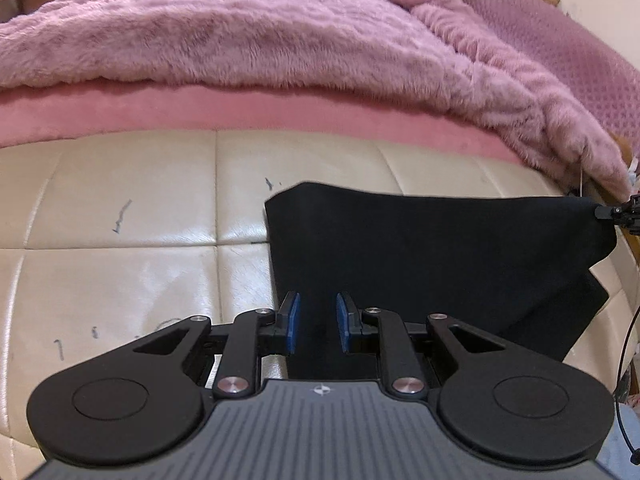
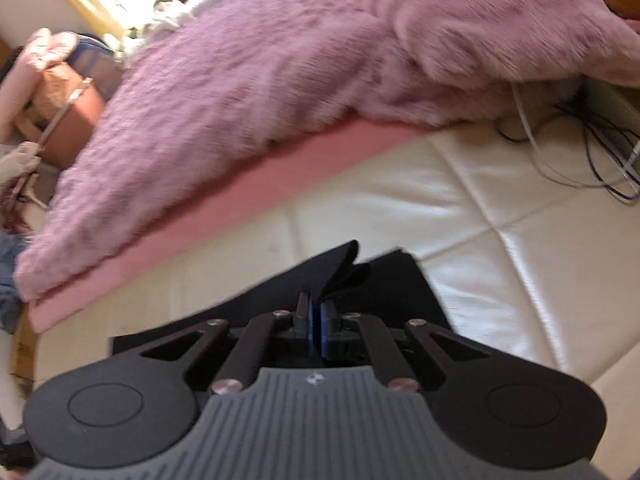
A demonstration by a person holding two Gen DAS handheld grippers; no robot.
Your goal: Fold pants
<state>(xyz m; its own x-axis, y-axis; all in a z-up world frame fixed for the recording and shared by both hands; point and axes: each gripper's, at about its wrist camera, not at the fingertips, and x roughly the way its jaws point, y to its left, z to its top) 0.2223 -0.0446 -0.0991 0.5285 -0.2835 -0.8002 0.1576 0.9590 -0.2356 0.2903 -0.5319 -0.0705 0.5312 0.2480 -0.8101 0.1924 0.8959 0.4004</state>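
We judge the fold mid-way: the black pants (image 1: 420, 256) lie partly doubled on the cream quilted bench (image 1: 120, 280), right gripper (image 2: 315, 326) pinching a raised edge, left gripper (image 1: 318, 322) spread over the cloth, so flattening and further folds remain.

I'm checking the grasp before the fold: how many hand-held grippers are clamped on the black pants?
1. The right hand-held gripper is shut on a raised edge of the black pants. The left hand-held gripper hangs open over the pants' near end, gripping nothing.
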